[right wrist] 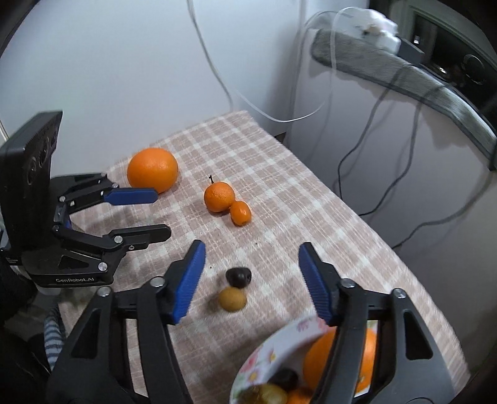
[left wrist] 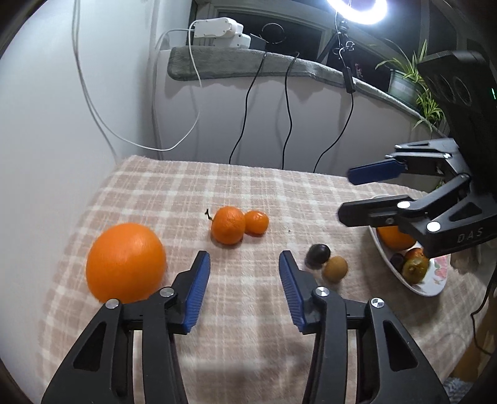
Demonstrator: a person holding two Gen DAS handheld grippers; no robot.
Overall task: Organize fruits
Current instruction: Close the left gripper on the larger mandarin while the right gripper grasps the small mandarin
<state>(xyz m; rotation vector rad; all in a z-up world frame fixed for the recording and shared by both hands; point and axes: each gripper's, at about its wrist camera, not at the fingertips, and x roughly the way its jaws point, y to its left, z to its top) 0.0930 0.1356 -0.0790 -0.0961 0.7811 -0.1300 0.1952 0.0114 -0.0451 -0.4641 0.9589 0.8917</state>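
Note:
A big orange (left wrist: 125, 262) (right wrist: 152, 169) lies on the checked cloth, just left of my left gripper (left wrist: 244, 281), which is open and empty above the cloth. A mandarin with a stem (left wrist: 227, 224) (right wrist: 219, 196) touches a smaller mandarin (left wrist: 256, 222) (right wrist: 240, 213) farther ahead. A dark plum (left wrist: 317, 254) (right wrist: 238, 276) and a brown kiwi-like fruit (left wrist: 335, 268) (right wrist: 232, 299) lie side by side. My right gripper (right wrist: 251, 273) is open and empty, over the floral plate (left wrist: 433, 284) (right wrist: 279, 345). The plate holds an orange (right wrist: 313, 360) and several smaller fruits.
The cloth-covered table (left wrist: 248, 186) ends at a white wall on the left and a white cabinet behind. Black cables (left wrist: 287, 108) hang down the cabinet. A potted plant (left wrist: 410, 80) and a ring light (left wrist: 357, 9) stand at the back right.

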